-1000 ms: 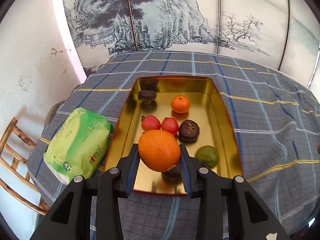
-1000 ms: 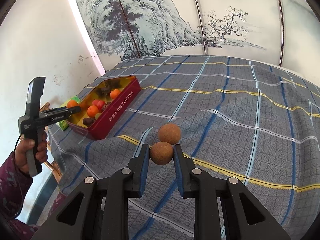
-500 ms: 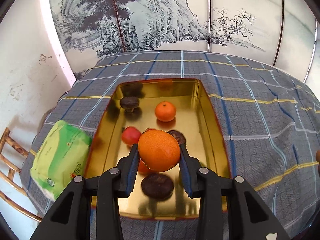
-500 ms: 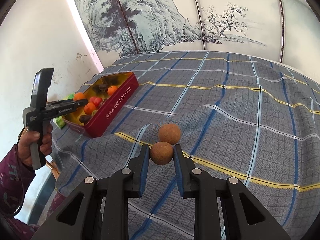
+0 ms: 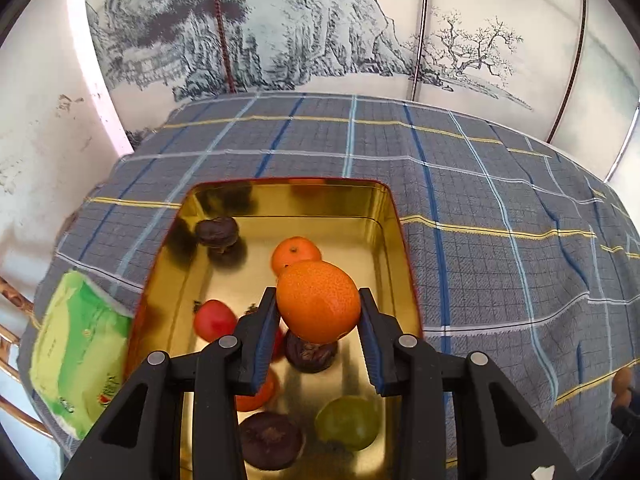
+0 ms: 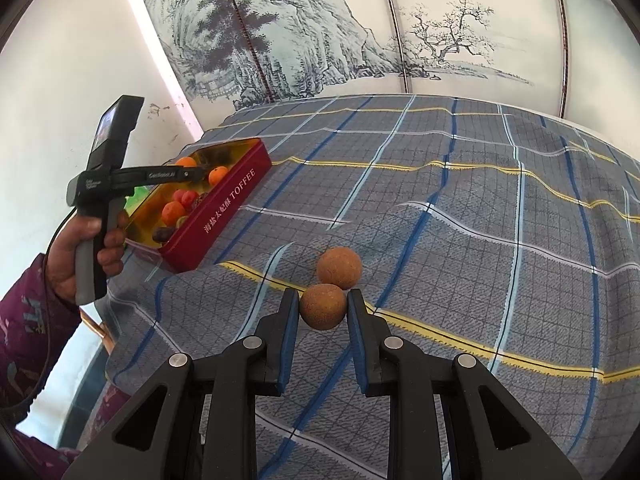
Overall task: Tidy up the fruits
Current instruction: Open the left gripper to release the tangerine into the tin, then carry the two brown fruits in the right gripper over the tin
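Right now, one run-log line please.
left gripper: shut on round orange tangerine, over gold-lined red tin | right gripper: shut on brown rough-skinned ball fruit

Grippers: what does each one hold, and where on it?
Left gripper clamps a round orange mandarin across its sides. Right gripper clamps a round brown fruit across its sides.

I count three oranges (image 5: 318,301): one up in the middle of the left wrist frame and two down in the tin. I see two red fruits (image 5: 214,320), three dark brown wrinkly ones (image 5: 218,231) and one green fruit (image 5: 347,423). There is one gold tin (image 5: 394,236) and one green packet (image 5: 76,356) at the lower left. In the right wrist frame I count two brown balls (image 6: 339,268).
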A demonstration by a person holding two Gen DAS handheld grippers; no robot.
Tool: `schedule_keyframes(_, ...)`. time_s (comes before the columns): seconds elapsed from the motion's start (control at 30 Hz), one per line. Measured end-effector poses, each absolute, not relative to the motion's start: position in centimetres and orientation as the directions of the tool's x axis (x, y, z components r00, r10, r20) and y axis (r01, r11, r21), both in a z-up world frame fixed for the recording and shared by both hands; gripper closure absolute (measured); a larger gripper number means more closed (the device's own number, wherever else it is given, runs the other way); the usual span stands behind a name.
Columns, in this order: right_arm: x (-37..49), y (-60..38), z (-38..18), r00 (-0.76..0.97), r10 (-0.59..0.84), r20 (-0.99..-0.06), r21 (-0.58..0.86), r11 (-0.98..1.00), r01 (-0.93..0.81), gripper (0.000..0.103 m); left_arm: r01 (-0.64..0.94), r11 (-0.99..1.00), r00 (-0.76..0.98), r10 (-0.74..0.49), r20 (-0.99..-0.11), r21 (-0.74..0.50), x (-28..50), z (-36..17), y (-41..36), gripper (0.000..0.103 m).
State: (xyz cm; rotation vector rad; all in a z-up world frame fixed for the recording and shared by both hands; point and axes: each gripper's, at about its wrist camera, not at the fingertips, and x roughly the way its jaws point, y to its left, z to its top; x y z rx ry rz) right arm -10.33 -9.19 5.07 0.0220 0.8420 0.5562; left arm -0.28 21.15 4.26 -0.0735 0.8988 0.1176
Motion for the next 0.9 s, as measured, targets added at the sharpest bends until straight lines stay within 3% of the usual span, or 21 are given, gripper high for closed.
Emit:
schedule_keyframes(0.57, -10.0, -9.1, 4.6, 0.520, 0.477, -0.709, 0.239, 0.856, -0.459, 0.078, -0.092, 0.995, 0.643, 0.096, -0.760, 0.048, -0.1, 4.8, 19.0, 0.067)
schedule_keyframes(0.77, -10.0, -8.7, 4.6, 0.520, 0.479, -0.707, 0.235, 0.853, -0.467, 0.078, -0.110, 0.988, 0.670, 0.153, -0.727, 0.106, -2.0, 5.5, 18.3, 0.047)
schedule_keyframes(0.9, -10.1, -8.2, 5.0, 0.519, 0.485, -0.704, 0.232, 0.848, -0.477, 0.078, -0.118, 0.986, 0.690, 0.169, -0.704, 0.121, -3.6, 6.2, 18.1, 0.043)
